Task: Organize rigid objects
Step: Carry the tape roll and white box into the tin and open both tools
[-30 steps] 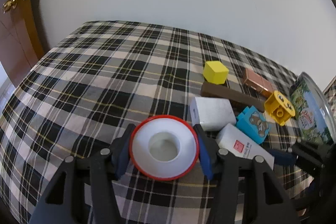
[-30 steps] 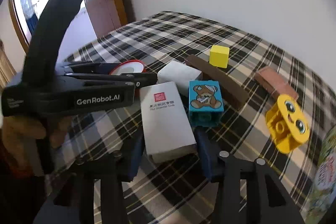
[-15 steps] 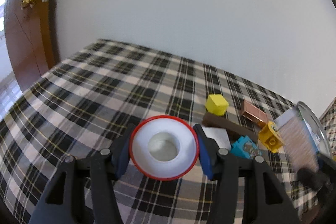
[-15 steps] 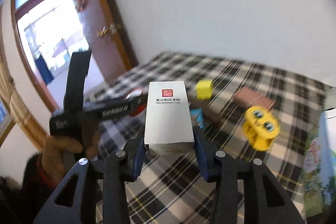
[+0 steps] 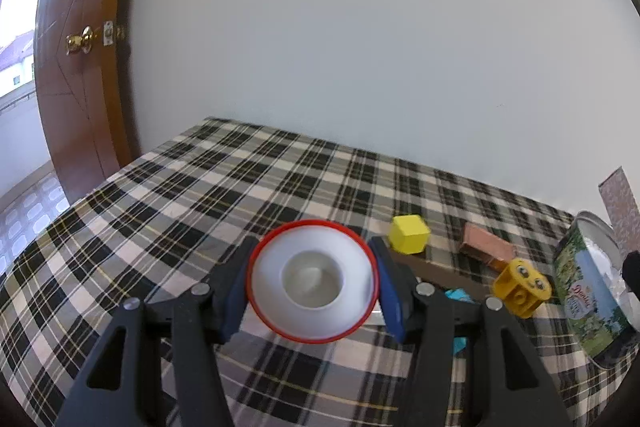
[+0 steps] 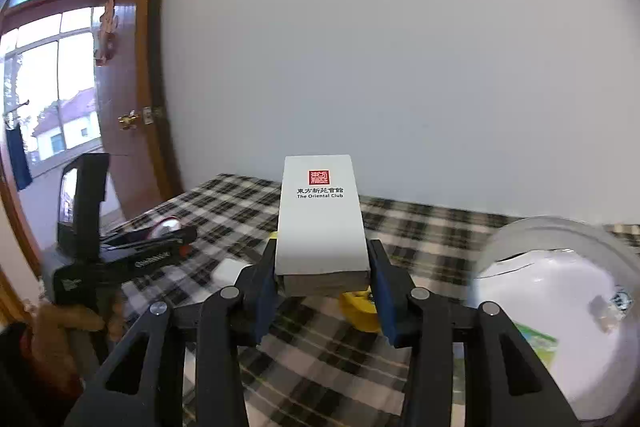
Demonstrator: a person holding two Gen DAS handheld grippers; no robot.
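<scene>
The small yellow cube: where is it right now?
In the left wrist view, the small yellow cube sits on the plaid tablecloth, right of centre, just left of the copper-brown block.

Cube (image 5: 409, 234) left of brick (image 5: 486, 247) (both behind the bar (image 5: 444, 271)).

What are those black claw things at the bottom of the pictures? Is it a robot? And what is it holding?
No robot here. A person holds a grabbing tool in each hand, and each tool carries a camera looking out along its two black jaws. That is why you see claws at the bottom.

One picture comes from the left gripper. Its jaws are squeezing a white roll with a red rim.

The other comes from the right gripper, which grips a white box lifted off the table. At its left you can see the other tool in the person's hand.

On the checked cloth lie a yellow cube, a yellow face block, a brown block and a tin.
</scene>
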